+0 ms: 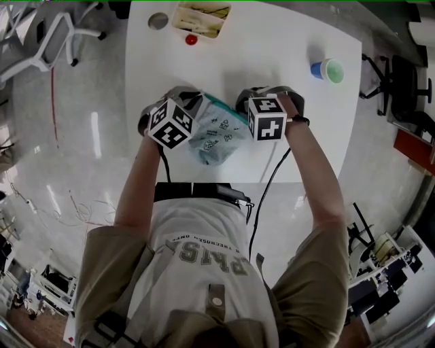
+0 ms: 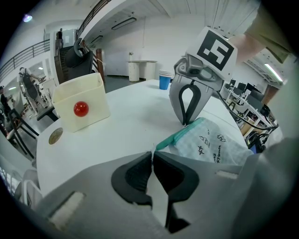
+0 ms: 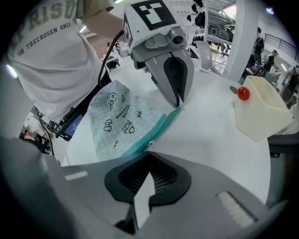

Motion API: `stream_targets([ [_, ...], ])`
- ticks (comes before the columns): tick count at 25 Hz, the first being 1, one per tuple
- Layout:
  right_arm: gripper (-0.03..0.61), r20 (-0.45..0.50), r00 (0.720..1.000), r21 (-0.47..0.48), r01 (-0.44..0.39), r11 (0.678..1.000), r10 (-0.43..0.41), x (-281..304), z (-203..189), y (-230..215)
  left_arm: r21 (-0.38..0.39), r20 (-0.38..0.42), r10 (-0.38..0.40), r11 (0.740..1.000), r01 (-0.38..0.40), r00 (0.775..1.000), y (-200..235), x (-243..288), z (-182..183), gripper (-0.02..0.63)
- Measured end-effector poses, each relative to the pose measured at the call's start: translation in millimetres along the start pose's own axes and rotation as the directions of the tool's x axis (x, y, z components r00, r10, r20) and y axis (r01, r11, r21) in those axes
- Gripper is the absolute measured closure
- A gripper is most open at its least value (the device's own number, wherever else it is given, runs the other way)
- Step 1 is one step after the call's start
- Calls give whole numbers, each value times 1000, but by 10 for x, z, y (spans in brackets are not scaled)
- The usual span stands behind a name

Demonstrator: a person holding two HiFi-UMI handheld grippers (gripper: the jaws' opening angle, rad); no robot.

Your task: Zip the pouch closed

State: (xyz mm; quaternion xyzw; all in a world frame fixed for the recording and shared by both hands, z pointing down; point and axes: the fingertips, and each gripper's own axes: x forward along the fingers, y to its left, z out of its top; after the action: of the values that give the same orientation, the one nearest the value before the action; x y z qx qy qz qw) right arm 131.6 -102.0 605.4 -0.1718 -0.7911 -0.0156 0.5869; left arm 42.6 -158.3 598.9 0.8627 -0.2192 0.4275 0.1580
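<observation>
A pale pouch (image 1: 216, 136) printed with small doodles lies on the white table (image 1: 299, 143), its teal zipper strip (image 3: 154, 133) along the far edge. My left gripper (image 2: 153, 153) is shut on a thin tab at one end of the zipper; in the right gripper view its tips (image 3: 178, 105) sit on that end. My right gripper (image 3: 149, 153) is shut on the zipper pull (image 3: 148, 147) at the other end of the strip, and in the left gripper view it (image 2: 187, 123) points down onto the pouch. Both stand steeply tilted downward over the pouch.
A cream box (image 1: 198, 19) with a red ball (image 1: 191, 39) beside it stands at the table's far edge, next to a round disc (image 1: 158, 21). Blue and green cups (image 1: 327, 70) stand at the far right. Office chairs (image 1: 47, 34) stand on the floor around the table.
</observation>
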Motion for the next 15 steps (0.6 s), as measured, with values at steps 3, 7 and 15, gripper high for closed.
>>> stream_targets([
  [3,577,0,1000,5,1,1000,-1,3,-16,23,-3,1,-1,1000,1,1000,-2,5,-3,588],
  [7,577,5,1000,16,0,1000,0,8,-27,39,1,-2,-1,1000,1,1000,5,12,-9,588],
  [15,577,0,1000,17,-6,1000,6,13,-84,102,0,-8,0,1000,0,1000,11,27,-10,588],
])
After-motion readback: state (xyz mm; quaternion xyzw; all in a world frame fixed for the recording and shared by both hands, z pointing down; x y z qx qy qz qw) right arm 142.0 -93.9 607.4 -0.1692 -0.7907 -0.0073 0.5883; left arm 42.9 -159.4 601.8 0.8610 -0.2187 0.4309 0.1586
